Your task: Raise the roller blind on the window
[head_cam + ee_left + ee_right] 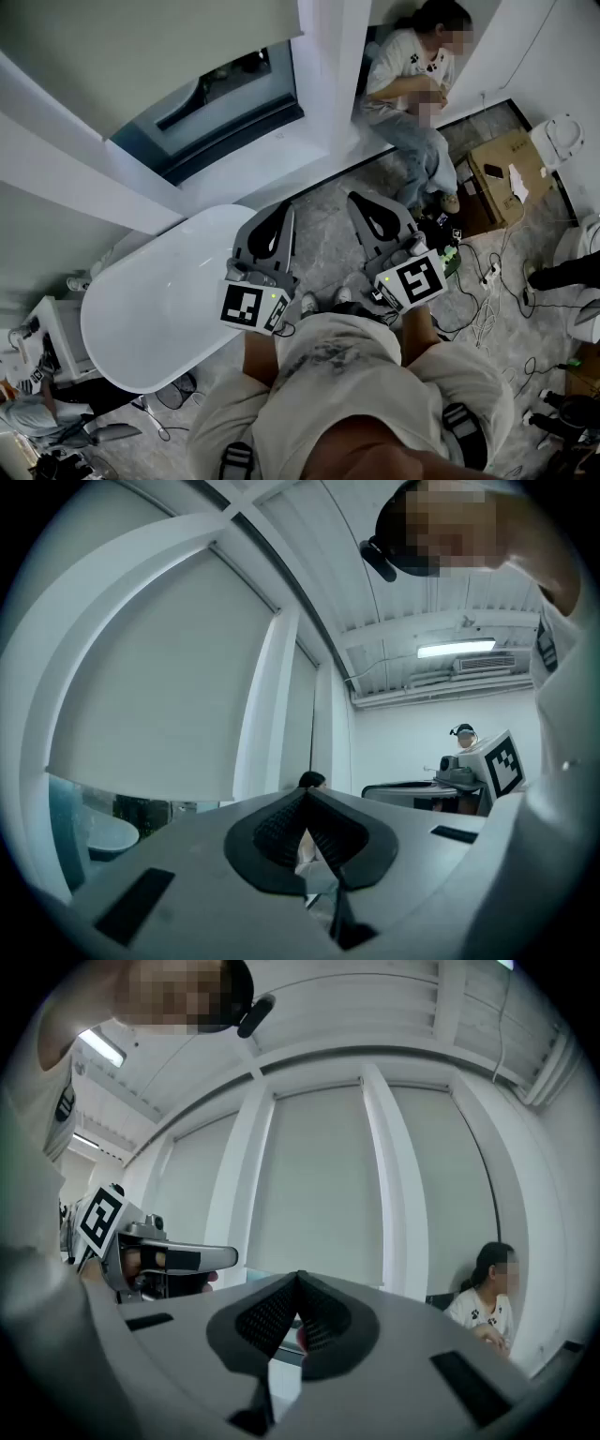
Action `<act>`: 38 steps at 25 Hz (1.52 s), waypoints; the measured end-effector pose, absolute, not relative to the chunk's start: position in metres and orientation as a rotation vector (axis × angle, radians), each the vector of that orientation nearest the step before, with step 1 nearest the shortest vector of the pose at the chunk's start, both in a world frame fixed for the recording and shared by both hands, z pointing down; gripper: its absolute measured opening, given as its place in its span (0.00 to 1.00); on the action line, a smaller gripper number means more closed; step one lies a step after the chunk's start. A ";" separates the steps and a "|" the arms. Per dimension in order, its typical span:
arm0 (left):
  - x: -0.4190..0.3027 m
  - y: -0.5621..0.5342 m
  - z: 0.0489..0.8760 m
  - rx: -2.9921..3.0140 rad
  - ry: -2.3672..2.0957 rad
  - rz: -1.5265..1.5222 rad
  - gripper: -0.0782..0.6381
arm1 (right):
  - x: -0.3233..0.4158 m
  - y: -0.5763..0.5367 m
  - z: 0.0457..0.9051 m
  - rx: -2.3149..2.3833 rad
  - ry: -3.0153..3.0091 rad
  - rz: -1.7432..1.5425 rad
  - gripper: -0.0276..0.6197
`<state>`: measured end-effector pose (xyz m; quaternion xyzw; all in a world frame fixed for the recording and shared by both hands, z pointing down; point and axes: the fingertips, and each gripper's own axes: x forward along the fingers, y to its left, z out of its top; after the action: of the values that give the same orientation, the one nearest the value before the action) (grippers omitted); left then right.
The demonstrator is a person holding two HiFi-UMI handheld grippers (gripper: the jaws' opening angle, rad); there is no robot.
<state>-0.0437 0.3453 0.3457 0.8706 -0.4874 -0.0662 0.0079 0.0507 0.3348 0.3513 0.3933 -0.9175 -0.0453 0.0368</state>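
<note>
Tall white-framed windows (225, 98) are filling the wall ahead, the roller blind (141, 56) hanging low over the glass. The left hand-held gripper (281, 214) and right hand-held gripper (361, 199) are hovering clenched on nothing, well apart from it. The approach is barely starting. Next is probably opening and reaching for the blind's bottom edge.

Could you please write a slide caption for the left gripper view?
Left gripper, fingers shut and empty, held before the partly lowered roller blind.

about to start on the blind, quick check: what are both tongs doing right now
Left tongs: closed, holding nothing.
Right tongs: closed, holding nothing.
</note>
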 end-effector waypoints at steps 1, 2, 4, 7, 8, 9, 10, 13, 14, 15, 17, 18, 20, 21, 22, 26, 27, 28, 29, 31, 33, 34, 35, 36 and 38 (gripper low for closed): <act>-0.043 0.346 0.346 2.719 -1.528 -0.205 0.12 | 0.052 0.335 0.352 1.206 -2.817 -0.139 0.14; -0.041 0.346 0.346 2.716 -1.533 -0.204 0.12 | 0.054 0.335 0.352 1.205 -2.816 -0.139 0.14; -0.038 0.346 0.347 2.711 -1.543 -0.201 0.12 | 0.059 0.335 0.352 1.210 -2.813 -0.140 0.14; -0.033 0.345 0.348 2.690 -1.562 -0.199 0.12 | 0.065 0.338 0.349 1.214 -2.829 -0.134 0.14; -0.032 0.345 0.349 2.679 -1.567 -0.203 0.12 | 0.067 0.339 0.348 1.209 -2.843 -0.130 0.14; -0.030 0.344 0.349 2.668 -1.572 -0.211 0.12 | 0.070 0.340 0.348 1.201 -2.856 -0.126 0.14; -0.027 0.344 0.349 2.659 -1.575 -0.220 0.12 | 0.072 0.340 0.347 1.190 -2.865 -0.125 0.14; -0.017 0.345 0.345 2.649 -1.591 -0.232 0.12 | 0.080 0.340 0.344 1.170 -2.890 -0.142 0.14; -0.014 0.345 0.344 2.651 -1.599 -0.228 0.12 | 0.082 0.339 0.342 1.168 -2.898 -0.146 0.14; -0.011 0.344 0.342 2.656 -1.609 -0.222 0.12 | 0.085 0.338 0.341 1.165 -2.903 -0.147 0.14; -0.006 0.342 0.340 2.667 -1.625 -0.210 0.12 | 0.088 0.335 0.342 1.157 -2.901 -0.141 0.14; -0.005 0.340 0.339 2.671 -1.631 -0.207 0.12 | 0.089 0.332 0.343 1.156 -2.899 -0.141 0.14; -0.003 0.334 0.337 2.674 -1.639 -0.211 0.12 | 0.090 0.327 0.342 1.152 -2.901 -0.149 0.14; -0.002 0.330 0.337 2.675 -1.640 -0.213 0.12 | 0.091 0.323 0.342 1.150 -2.903 -0.151 0.14; 0.000 0.325 0.337 2.678 -1.641 -0.213 0.12 | 0.092 0.318 0.342 1.148 -2.905 -0.150 0.14; 0.000 0.301 0.341 2.692 -1.644 -0.201 0.12 | 0.090 0.294 0.347 1.146 -2.898 -0.140 0.14; -0.002 0.295 0.342 2.695 -1.643 -0.201 0.12 | 0.088 0.288 0.347 1.144 -2.895 -0.142 0.14; -0.004 0.289 0.342 2.698 -1.641 -0.203 0.12 | 0.085 0.282 0.347 1.143 -2.893 -0.147 0.14; -0.006 0.282 0.342 2.702 -1.638 -0.203 0.12 | 0.082 0.274 0.347 1.144 -2.893 -0.156 0.14; -0.009 0.264 0.345 2.707 -1.634 -0.200 0.12 | 0.077 0.257 0.343 1.156 -2.903 -0.186 0.14; -0.013 0.245 0.348 2.705 -1.628 -0.198 0.12 | 0.072 0.238 0.343 1.164 -2.904 -0.199 0.14; -0.017 0.236 0.349 2.702 -1.624 -0.197 0.12 | 0.069 0.229 0.345 1.162 -2.897 -0.191 0.14; -0.020 0.226 0.350 2.699 -1.620 -0.195 0.12 | 0.065 0.220 0.347 1.159 -2.889 -0.180 0.14; -0.024 0.217 0.351 2.697 -1.617 -0.192 0.12 | 0.062 0.210 0.349 1.157 -2.881 -0.171 0.14; -0.032 0.198 0.353 2.698 -1.609 -0.184 0.12 | 0.054 0.191 0.351 1.162 -2.869 -0.162 0.14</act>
<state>-0.0322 0.1976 0.3531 0.8573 -0.5114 -0.0586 -0.0026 0.0544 0.1912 0.3514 0.3747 -0.9254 -0.0522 0.0209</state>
